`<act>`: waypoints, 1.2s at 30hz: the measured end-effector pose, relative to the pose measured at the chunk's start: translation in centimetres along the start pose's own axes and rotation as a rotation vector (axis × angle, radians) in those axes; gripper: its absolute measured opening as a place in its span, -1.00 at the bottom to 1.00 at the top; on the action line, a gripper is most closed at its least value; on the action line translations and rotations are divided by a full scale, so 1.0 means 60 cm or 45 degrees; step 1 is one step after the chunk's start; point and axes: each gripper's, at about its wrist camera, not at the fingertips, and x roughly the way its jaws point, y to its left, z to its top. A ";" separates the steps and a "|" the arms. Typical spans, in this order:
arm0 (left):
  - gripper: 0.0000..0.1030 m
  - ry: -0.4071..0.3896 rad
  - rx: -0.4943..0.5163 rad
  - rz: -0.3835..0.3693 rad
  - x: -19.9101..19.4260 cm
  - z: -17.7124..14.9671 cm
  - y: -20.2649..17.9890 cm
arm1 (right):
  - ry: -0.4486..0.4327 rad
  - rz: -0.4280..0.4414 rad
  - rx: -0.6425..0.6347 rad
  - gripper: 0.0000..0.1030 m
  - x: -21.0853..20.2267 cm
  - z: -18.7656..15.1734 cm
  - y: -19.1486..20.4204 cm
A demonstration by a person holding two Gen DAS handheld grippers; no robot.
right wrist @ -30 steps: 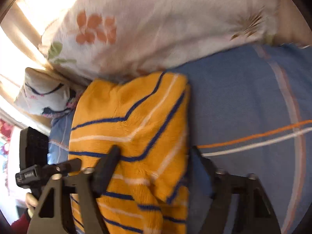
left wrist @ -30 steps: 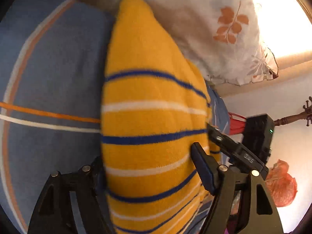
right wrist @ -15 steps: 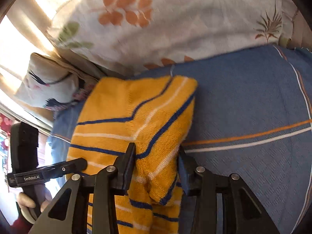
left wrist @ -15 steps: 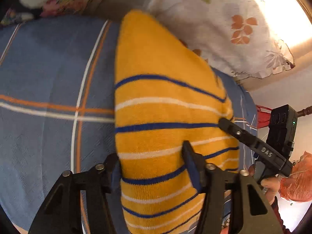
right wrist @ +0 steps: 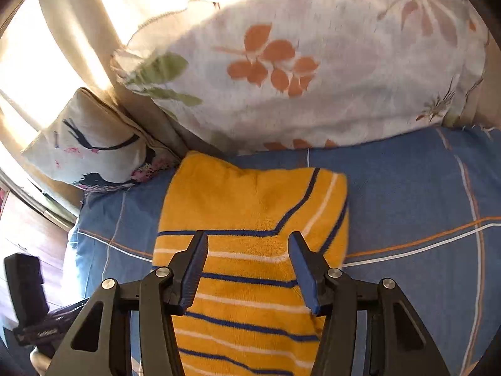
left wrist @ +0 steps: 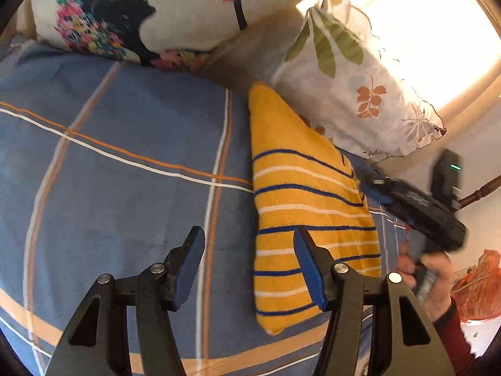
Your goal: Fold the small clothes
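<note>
The blue striped bed point(left wrist: 109, 163) fills most of your view, with the big leaf pillow point(right wrist: 297, 62) at 12 o'clock. The yellow striped cloth point(right wrist: 250, 219) lies folded on the bed just below that pillow. Its long side runs from 12 to 6 o'clock, and its stripes go across. Your left tool point(left wrist: 247, 266) is open and holds nothing; the cloth sits at its 2 o'clock. Your right tool point(right wrist: 247, 269) is open too, above the cloth. This fold looks done. Next, I think you need one more fold or a new piece.
</note>
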 end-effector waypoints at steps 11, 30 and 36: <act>0.15 -0.098 0.100 0.078 -0.097 0.011 0.081 | 0.011 -0.173 -0.161 0.15 0.051 -0.032 0.132; 0.16 -0.235 0.209 0.164 -0.156 -0.026 0.062 | 0.004 -0.262 0.203 0.35 -0.047 -0.207 -0.009; 0.54 -0.522 0.315 0.413 -0.222 -0.073 -0.030 | -0.044 -0.265 0.067 0.35 -0.127 -0.249 -0.008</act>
